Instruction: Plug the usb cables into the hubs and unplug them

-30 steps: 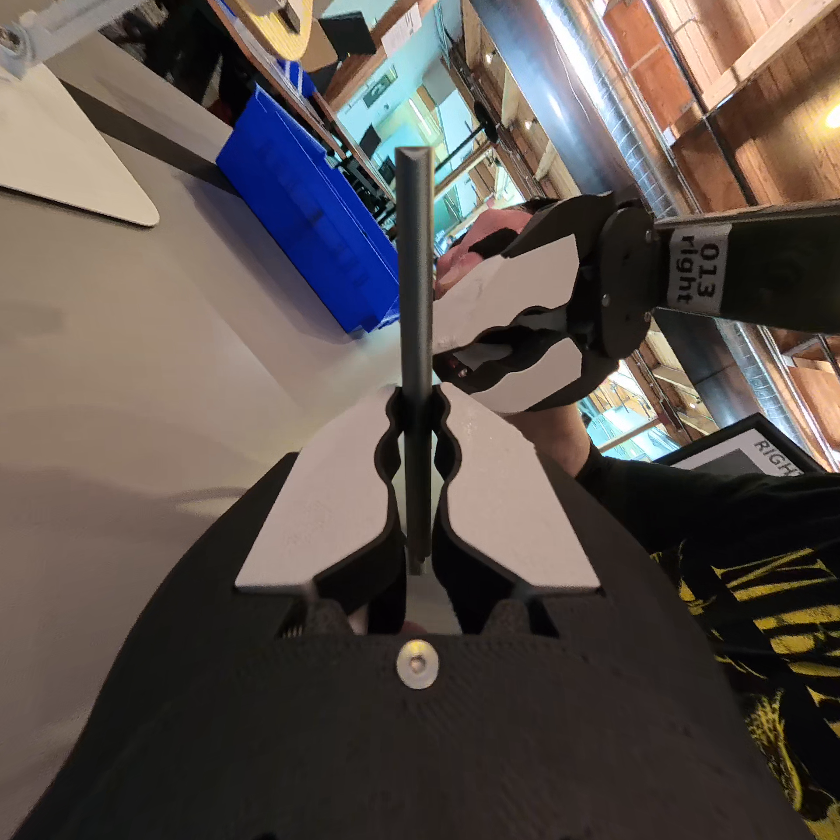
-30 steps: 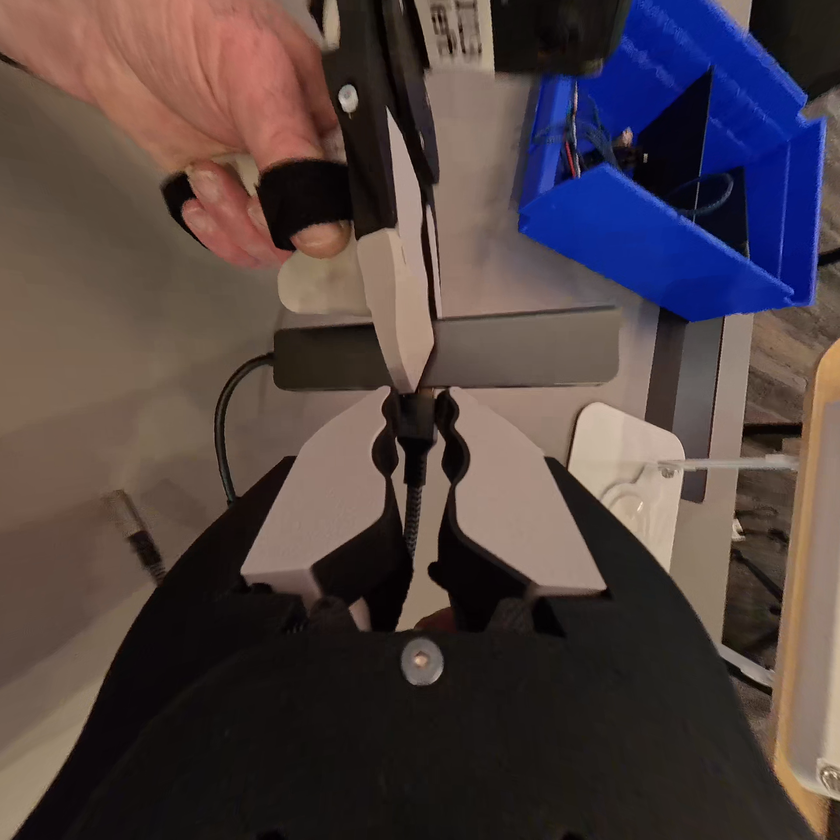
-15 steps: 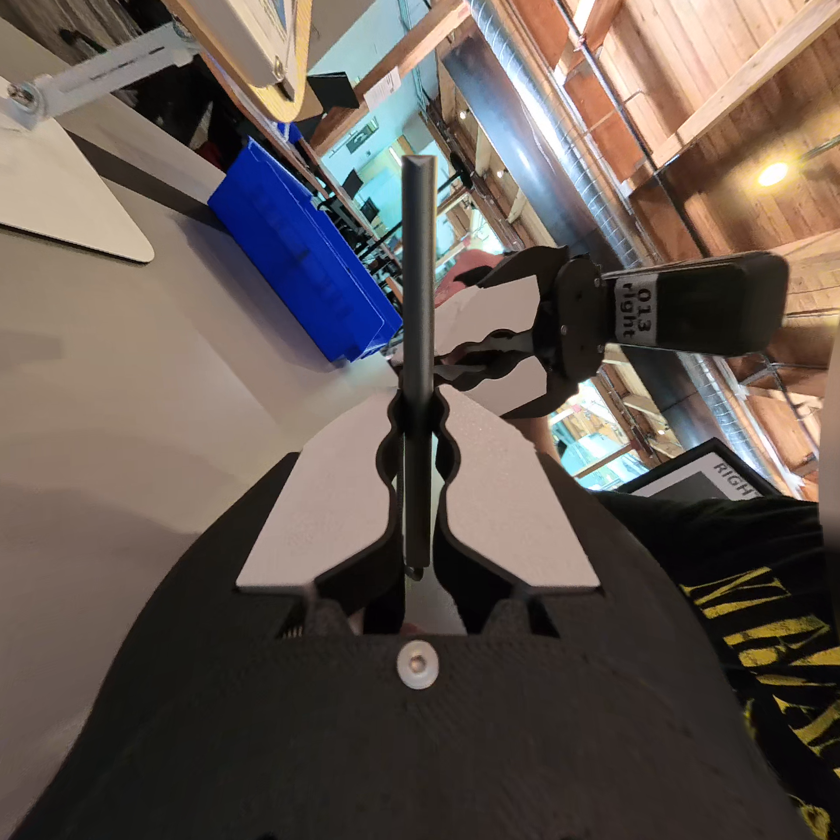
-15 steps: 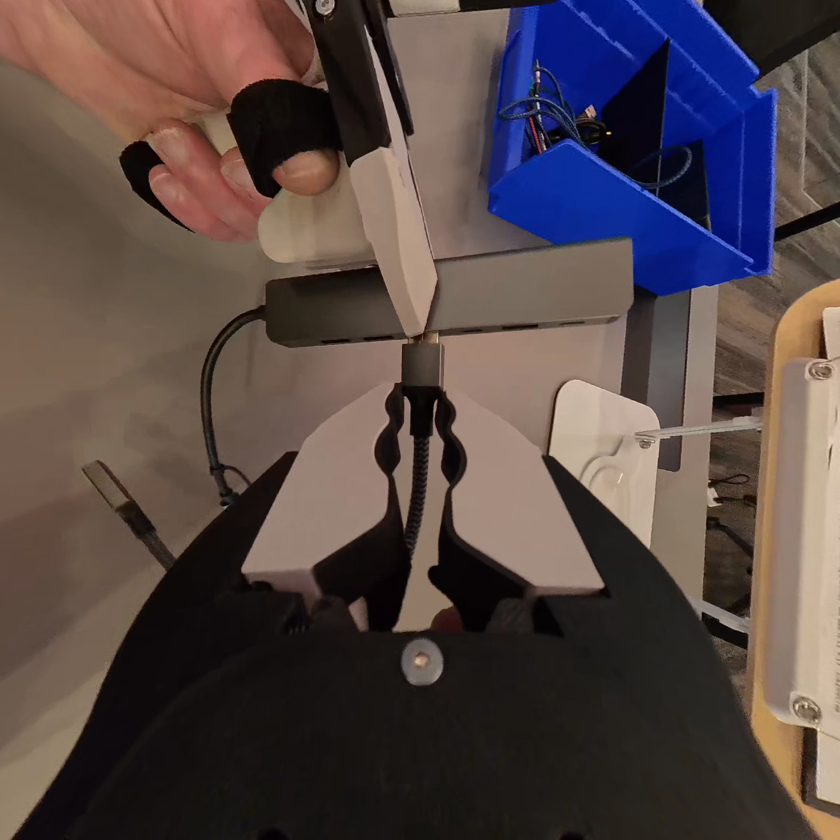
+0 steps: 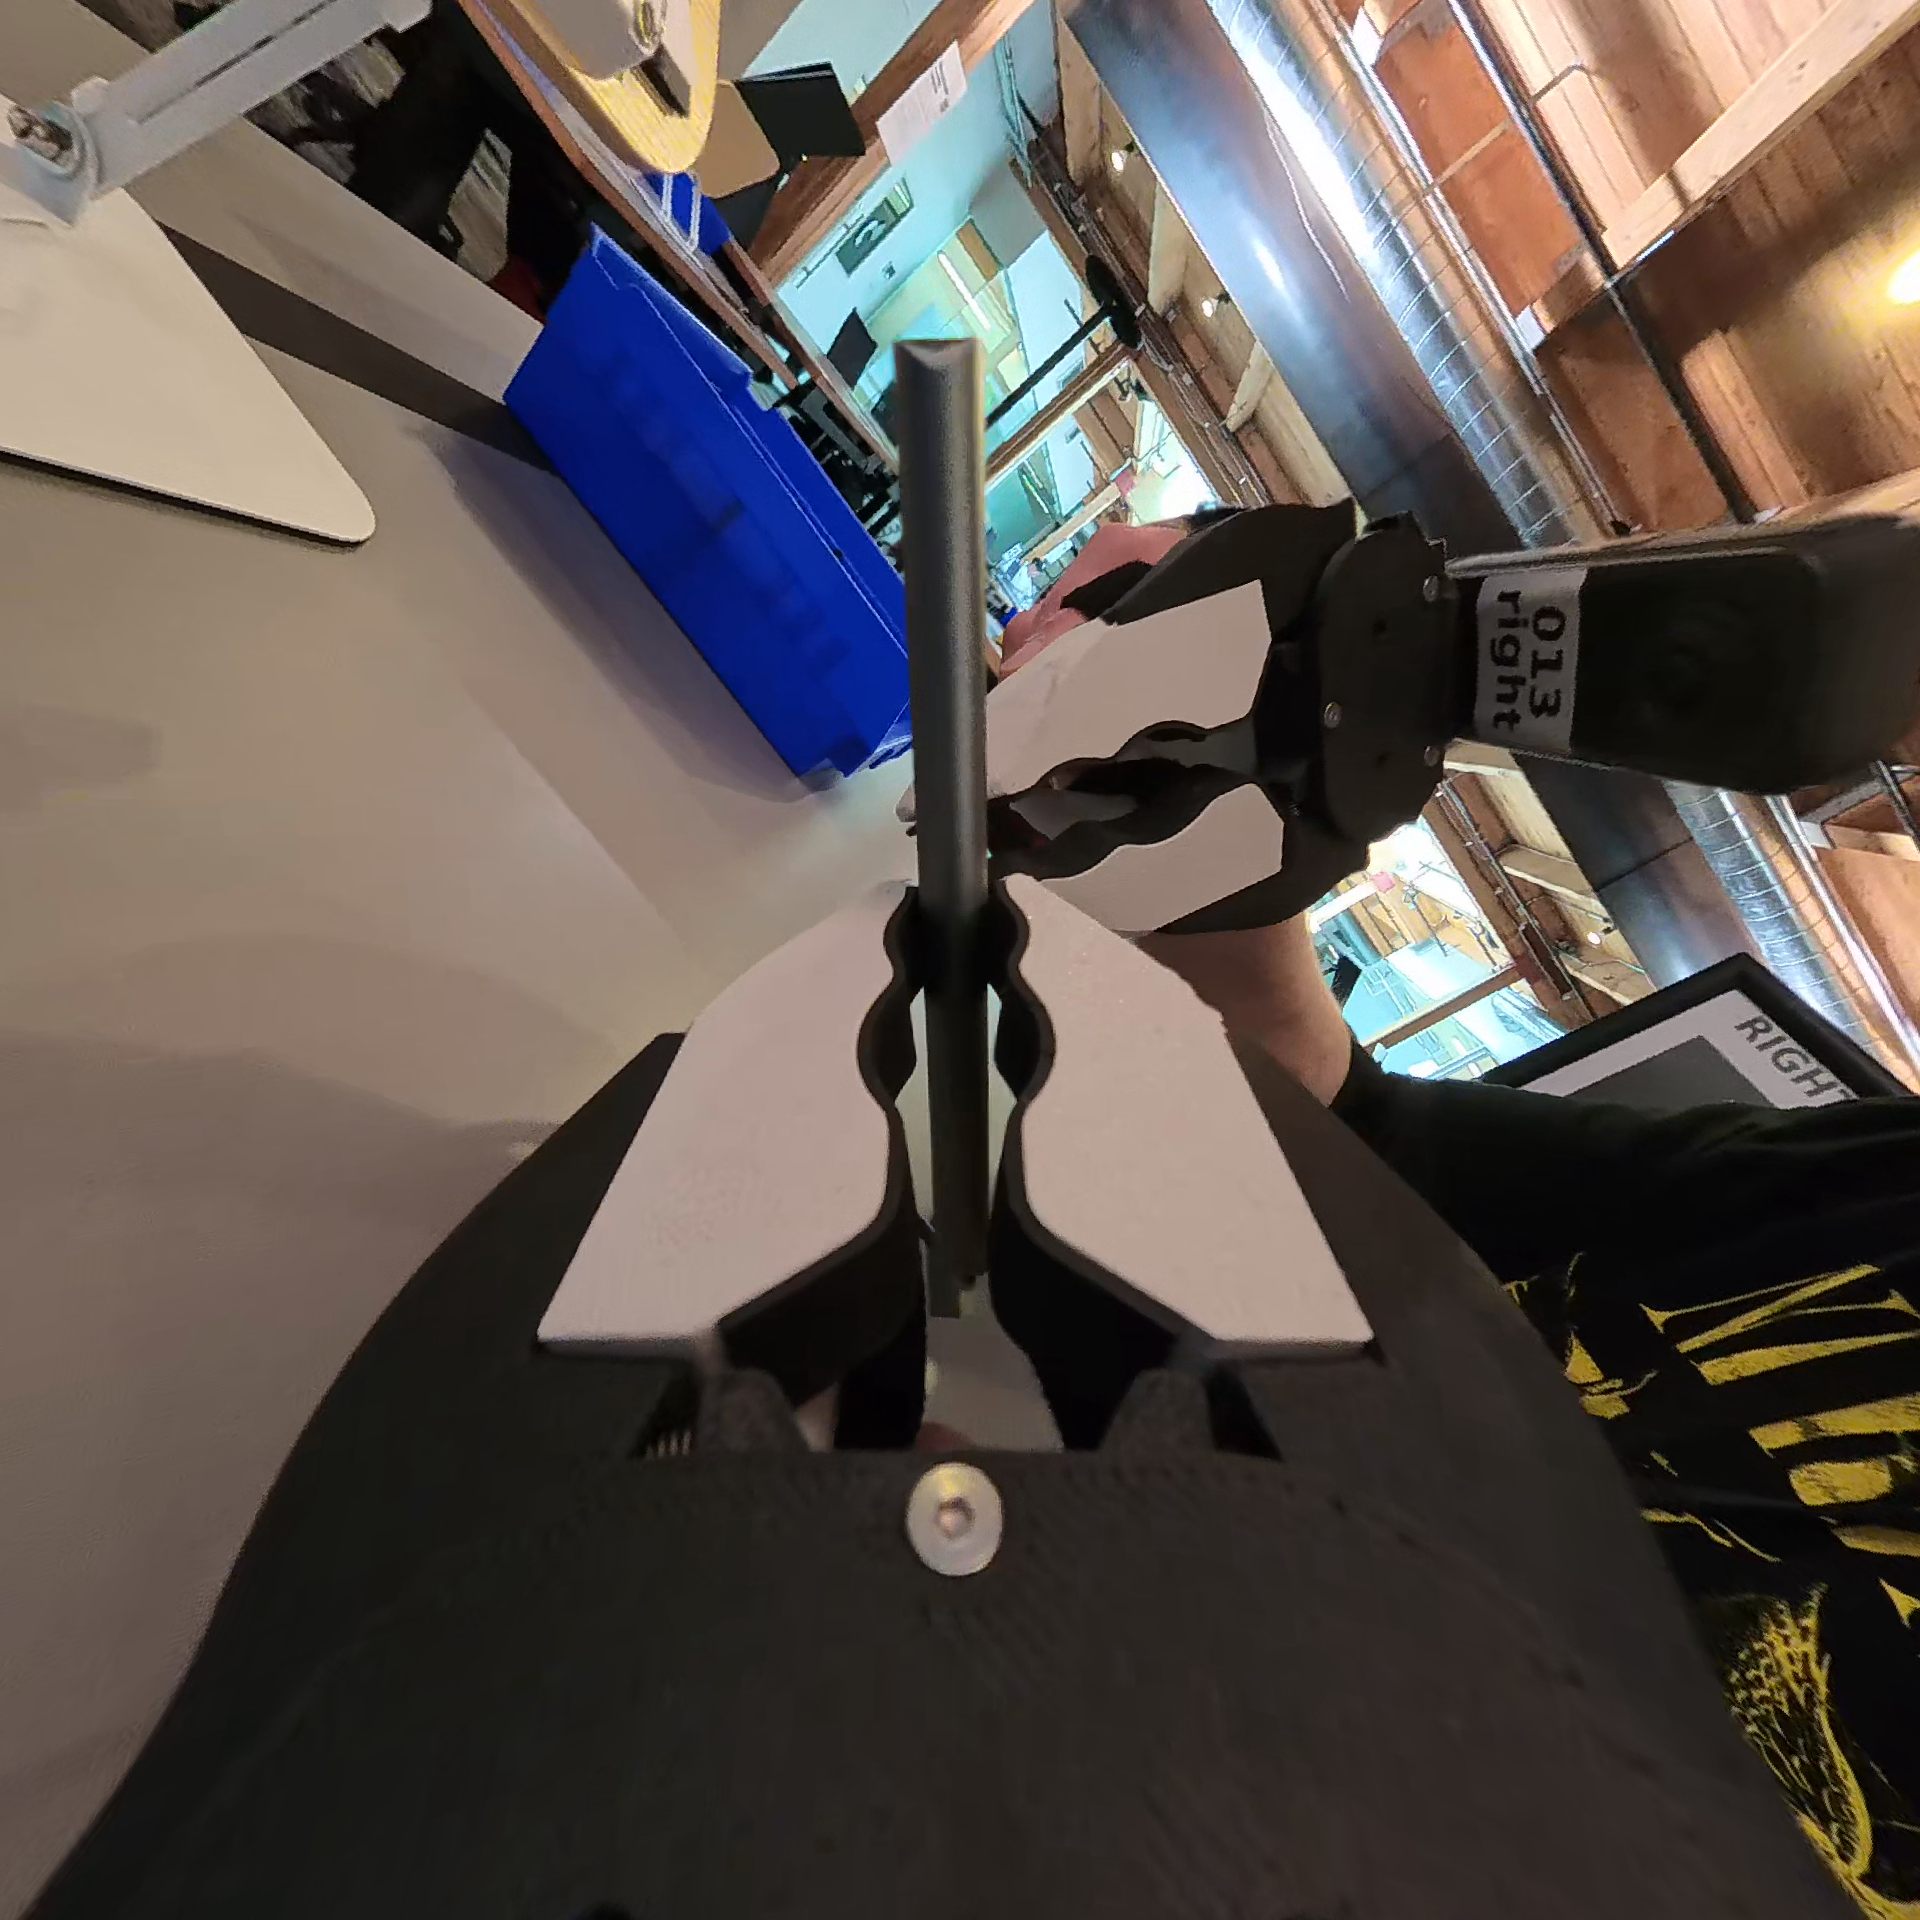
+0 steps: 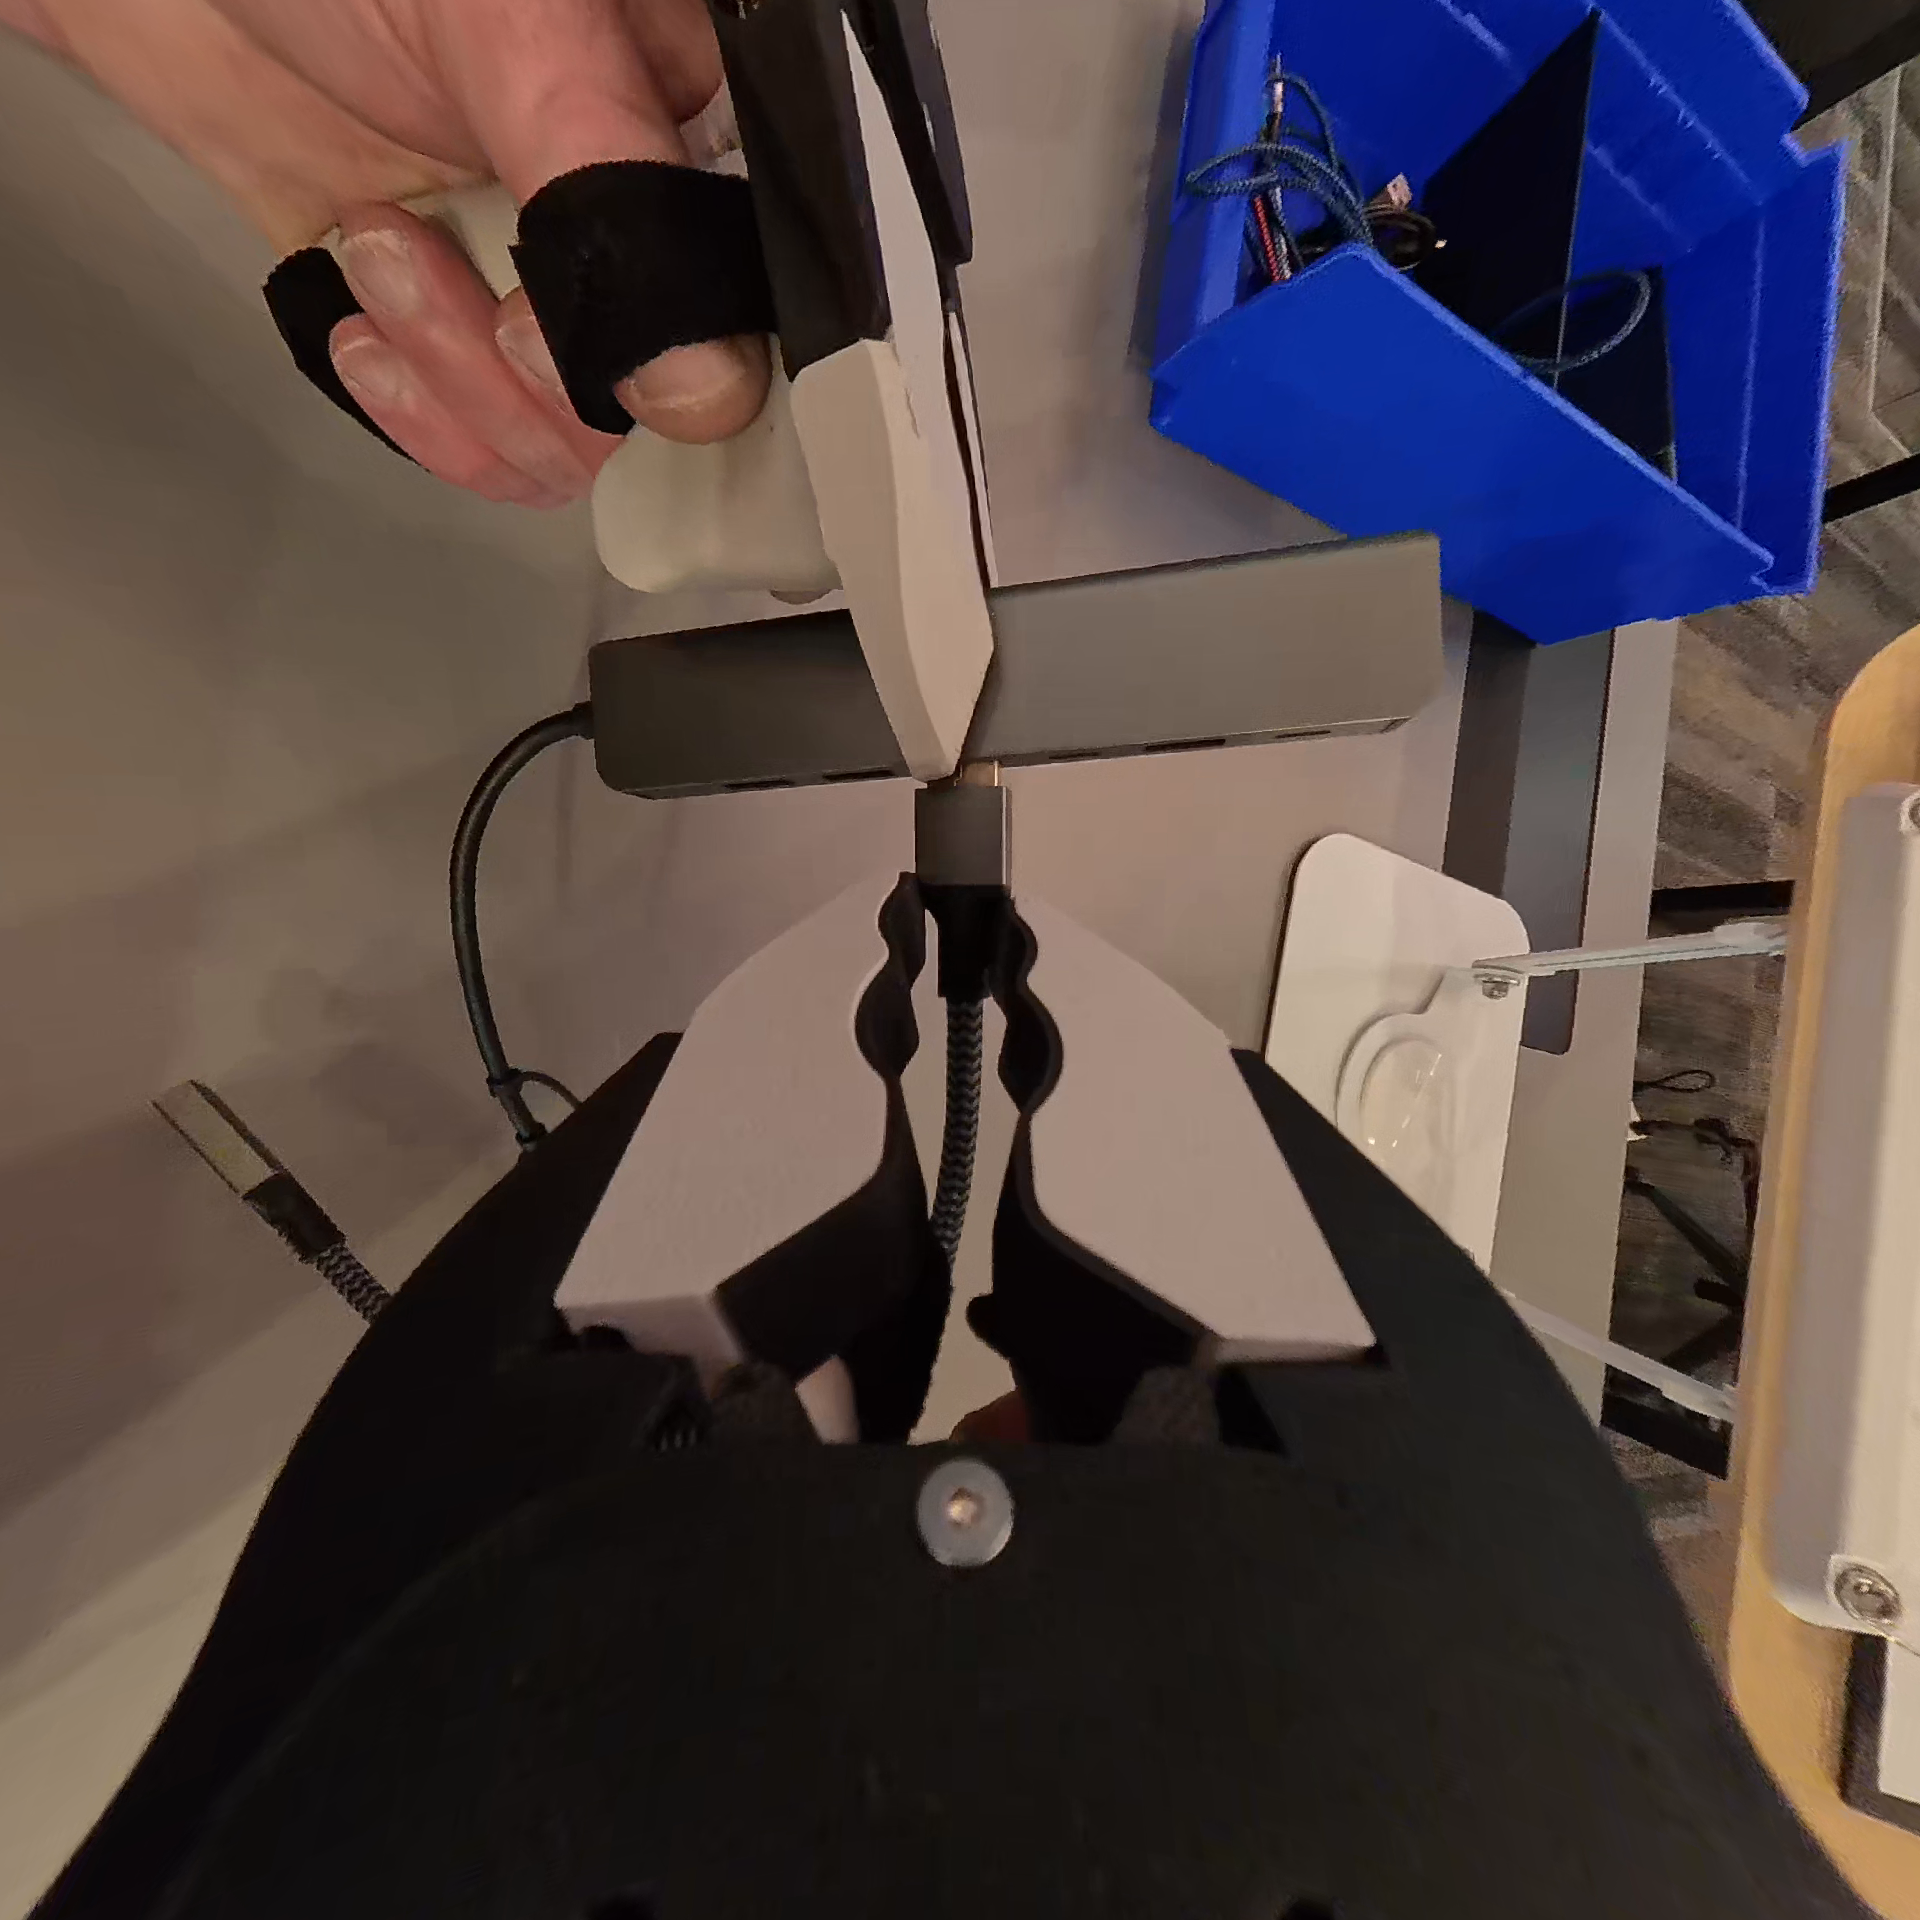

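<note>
From my left wrist camera, the left gripper (image 5: 954, 914) is nearly closed, both pads pressed on the thin edge of the dark grey hub (image 5: 940, 644), which stands on end and runs straight up out of the fingertips. Just right of the hub, the right gripper (image 5: 1023, 800) comes in sideways with its tips at the hub's edge; I can't make out what it holds from here. Left of the hub and behind it, a blue bin (image 5: 707, 561) sits on the grey table (image 5: 312, 831), and further left lies a white base plate (image 5: 156, 416).

From my right wrist camera, the right gripper (image 6: 961, 920) is closed down to a narrow gap on the black collar of the usb cable plug (image 6: 963, 842), the braided cord trailing back between the fingers. The plug's metal tip touches the port edge of the hub (image 6: 1195, 665), at its middle, with bare metal showing between them. The left gripper (image 6: 935, 717) clamps the hub from above. A thick cable (image 6: 473, 894) leaves the hub's left end, and a loose usb plug (image 6: 223, 1143) lies below and left of the hub
</note>
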